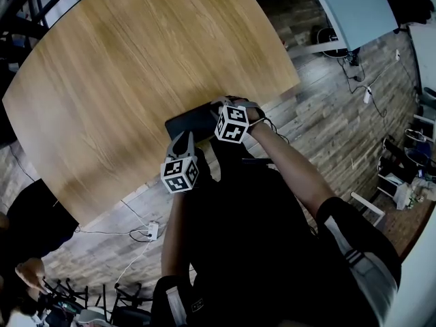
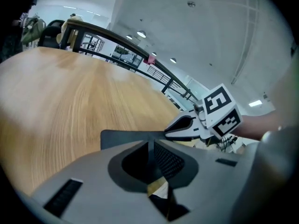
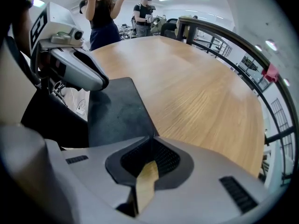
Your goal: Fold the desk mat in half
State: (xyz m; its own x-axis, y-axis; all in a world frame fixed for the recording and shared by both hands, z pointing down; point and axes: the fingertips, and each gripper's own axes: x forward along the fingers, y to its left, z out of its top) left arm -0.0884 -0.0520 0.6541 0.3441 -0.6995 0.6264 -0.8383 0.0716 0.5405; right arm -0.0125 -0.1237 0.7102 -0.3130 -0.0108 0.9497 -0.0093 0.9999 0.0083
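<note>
A dark desk mat (image 1: 193, 121) lies at the near edge of the round wooden table (image 1: 136, 67). My left gripper (image 1: 182, 140) is at the mat's near left edge. In the left gripper view the mat (image 2: 122, 137) runs into its jaws (image 2: 150, 146), which are closed on its edge. My right gripper (image 1: 221, 109) is at the mat's right side, a little farther onto the table. In the right gripper view its jaws (image 3: 150, 142) are shut on the edge of the mat (image 3: 117, 111). Each gripper shows in the other's view: the right gripper (image 2: 183, 125) and the left gripper (image 3: 77, 71).
The tabletop beyond the mat is bare wood. Two people (image 3: 100, 13) stand past the table's far side. A black railing (image 3: 243, 45) runs along one side. On the wooden floor lie a power strip (image 1: 152, 231) and cables; a second table (image 1: 354, 5) stands at the upper right.
</note>
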